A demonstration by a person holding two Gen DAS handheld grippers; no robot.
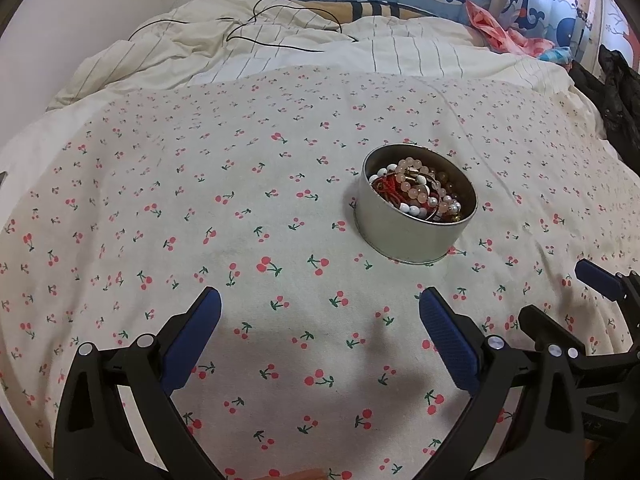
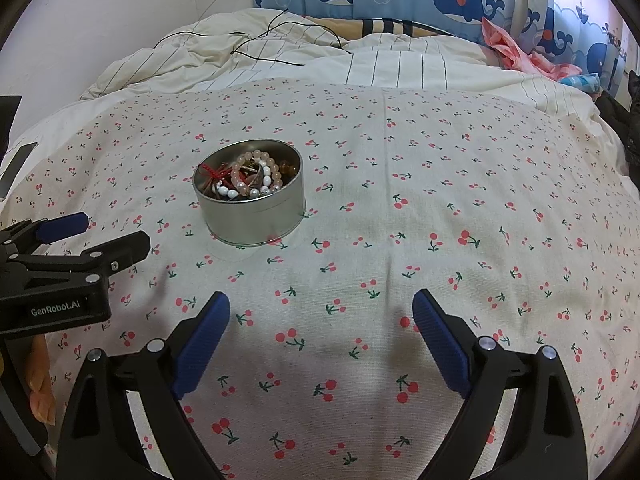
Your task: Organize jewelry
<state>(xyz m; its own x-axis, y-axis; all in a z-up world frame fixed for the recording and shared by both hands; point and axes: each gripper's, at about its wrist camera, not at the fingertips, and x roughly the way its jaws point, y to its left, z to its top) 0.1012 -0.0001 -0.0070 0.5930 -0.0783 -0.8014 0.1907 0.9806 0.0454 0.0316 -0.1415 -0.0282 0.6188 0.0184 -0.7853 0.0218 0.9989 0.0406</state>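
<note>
In the left wrist view the left tongs [image 1: 320, 300] fill the bottom of the frame, spread wide with nothing between the blue pads, hovering over the cherry-print cloth [image 1: 200, 220] on the bed. The right tongs [image 1: 560, 292] show at the lower right edge, likewise spread and empty. Above and slightly right of the left tongs, near centre frame and well apart from both pads, stands a round metal tin [image 1: 412, 232], upright on the cloth, filled with a tangle of beaded bracelets [image 1: 420, 188] in pink, white and red.

In the right wrist view the right tongs [image 2: 320, 304] gape empty at the bottom; the tin [image 2: 252, 216] sits up and to the left of them, centre-left. The left tongs [image 2: 116, 232] enter from the left edge, near the tin but not touching it.
</note>
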